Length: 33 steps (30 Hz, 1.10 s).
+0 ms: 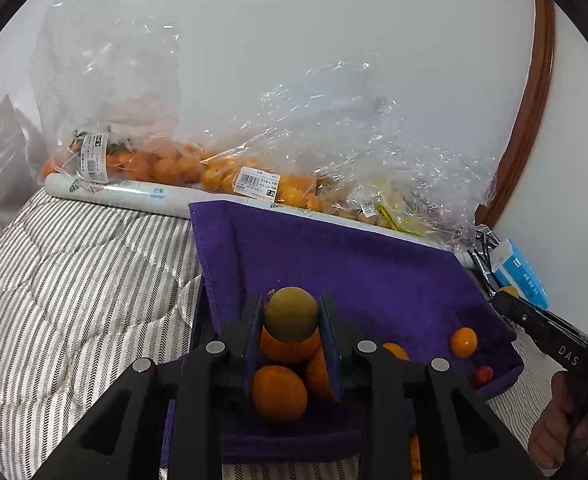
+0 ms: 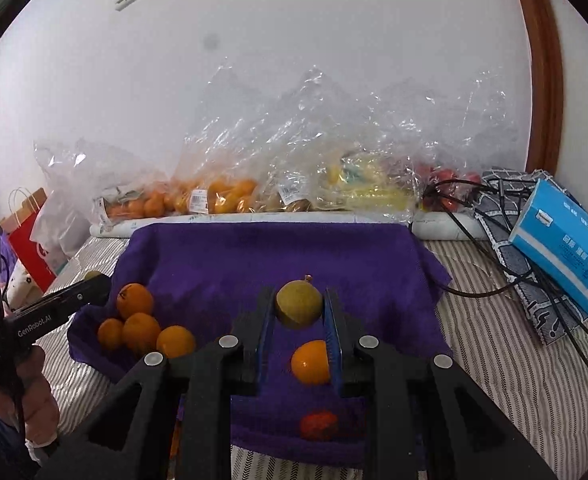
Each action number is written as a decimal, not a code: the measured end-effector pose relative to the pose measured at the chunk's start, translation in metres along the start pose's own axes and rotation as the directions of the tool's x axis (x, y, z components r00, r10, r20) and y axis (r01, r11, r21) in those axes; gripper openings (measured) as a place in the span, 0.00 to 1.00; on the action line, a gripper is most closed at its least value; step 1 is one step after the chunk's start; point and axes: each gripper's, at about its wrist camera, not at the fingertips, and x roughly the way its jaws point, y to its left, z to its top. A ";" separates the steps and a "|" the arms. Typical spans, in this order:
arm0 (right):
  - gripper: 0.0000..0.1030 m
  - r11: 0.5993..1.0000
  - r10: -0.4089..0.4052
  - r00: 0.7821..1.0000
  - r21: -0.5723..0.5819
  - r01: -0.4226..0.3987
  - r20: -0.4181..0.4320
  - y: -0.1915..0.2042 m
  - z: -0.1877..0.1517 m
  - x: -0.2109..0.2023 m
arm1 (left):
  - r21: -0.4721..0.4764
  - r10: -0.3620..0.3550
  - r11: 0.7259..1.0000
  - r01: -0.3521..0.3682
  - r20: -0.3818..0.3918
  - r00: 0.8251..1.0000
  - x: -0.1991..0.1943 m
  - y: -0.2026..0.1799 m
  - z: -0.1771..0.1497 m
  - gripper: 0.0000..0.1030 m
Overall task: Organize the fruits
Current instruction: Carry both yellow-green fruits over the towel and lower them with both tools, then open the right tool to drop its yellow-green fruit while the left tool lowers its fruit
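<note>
Grippers both clamped on fruit: left gripper [image 1: 291, 314] jaws pinching greenish fruit [image 1: 291, 314], right gripper [image 2: 298, 306] jaws likewise [image 2: 298, 306], above purple towel [image 2: 253, 256]

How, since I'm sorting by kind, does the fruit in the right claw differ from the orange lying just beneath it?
The held fruit is dull yellow-green; the orange is bright orange. The held fruit is clamped in the right claw above the purple towel; the orange lies loose on it. Both are round.
</note>
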 end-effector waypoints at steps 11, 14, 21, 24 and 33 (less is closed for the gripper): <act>0.23 0.999 -0.013 1.000 0.048 0.012 0.009 -0.014 0.003 -0.003 | -0.039 0.006 0.999 -0.005 0.019 1.000 -0.005 0.012 0.006 0.25; 0.23 0.999 -0.007 1.000 0.041 0.007 -0.001 -0.013 0.002 0.000 | -0.045 0.005 0.999 -0.005 0.014 1.000 -0.003 0.014 0.006 0.25; 0.23 0.997 0.064 0.994 -0.049 -0.068 -0.085 0.014 -0.008 0.015 | -0.049 -0.013 0.999 0.013 0.009 1.000 -0.002 0.014 0.006 0.25; 0.23 0.991 0.081 0.988 -0.093 -0.094 -0.130 0.028 -0.015 0.023 | -0.052 -0.026 0.998 0.027 0.008 1.000 -0.003 0.014 0.006 0.25; 0.24 0.987 0.072 0.975 -0.125 -0.100 -0.211 0.035 -0.027 0.040 | -0.061 -0.078 0.995 0.076 -0.030 0.997 -0.001 0.009 0.002 0.26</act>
